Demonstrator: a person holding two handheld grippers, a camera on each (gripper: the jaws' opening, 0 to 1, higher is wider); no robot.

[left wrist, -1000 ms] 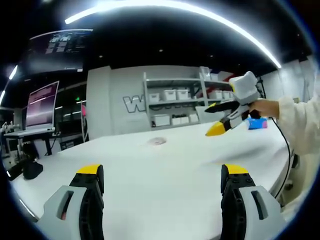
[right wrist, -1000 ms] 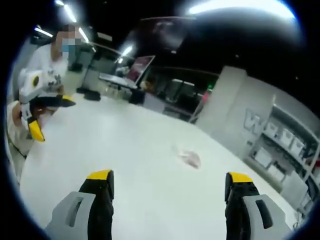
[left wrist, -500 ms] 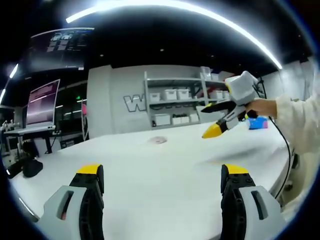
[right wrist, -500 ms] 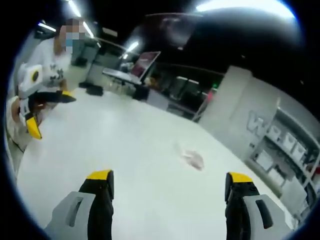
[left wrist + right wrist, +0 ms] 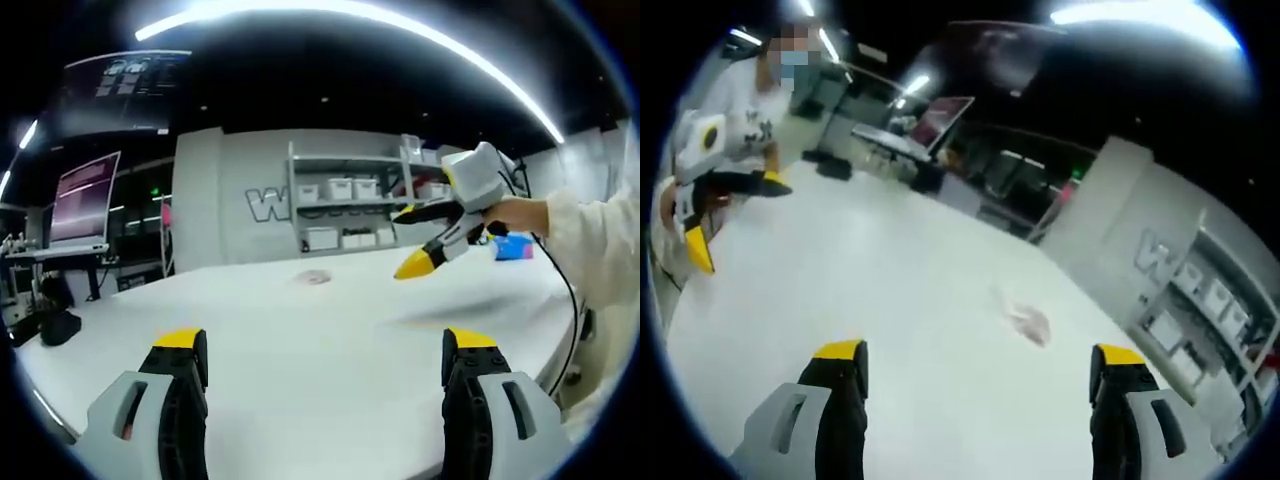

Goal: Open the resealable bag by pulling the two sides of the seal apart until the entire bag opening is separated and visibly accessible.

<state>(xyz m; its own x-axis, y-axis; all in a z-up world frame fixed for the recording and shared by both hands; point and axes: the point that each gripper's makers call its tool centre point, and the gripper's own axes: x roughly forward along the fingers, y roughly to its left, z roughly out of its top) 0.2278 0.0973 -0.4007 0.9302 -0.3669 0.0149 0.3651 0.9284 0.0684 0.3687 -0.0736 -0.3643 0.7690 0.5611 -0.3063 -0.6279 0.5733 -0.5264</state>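
So far nothing is done: the resealable bag (image 5: 1025, 320) lies untouched on the white table (image 5: 890, 300), well ahead of both tongs, with the left gripper (image 5: 325, 345) and right gripper (image 5: 980, 360) spread wide and empty, so reaching, gripping and pulling the seal all remain.

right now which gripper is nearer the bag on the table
Right. The right gripper hangs just short of the resealable bag, jaws apart. The left gripper is held far back by the table's edge.

White table (image 5: 300, 330), shelving (image 5: 345, 205), dark ceiling (image 5: 330, 85)
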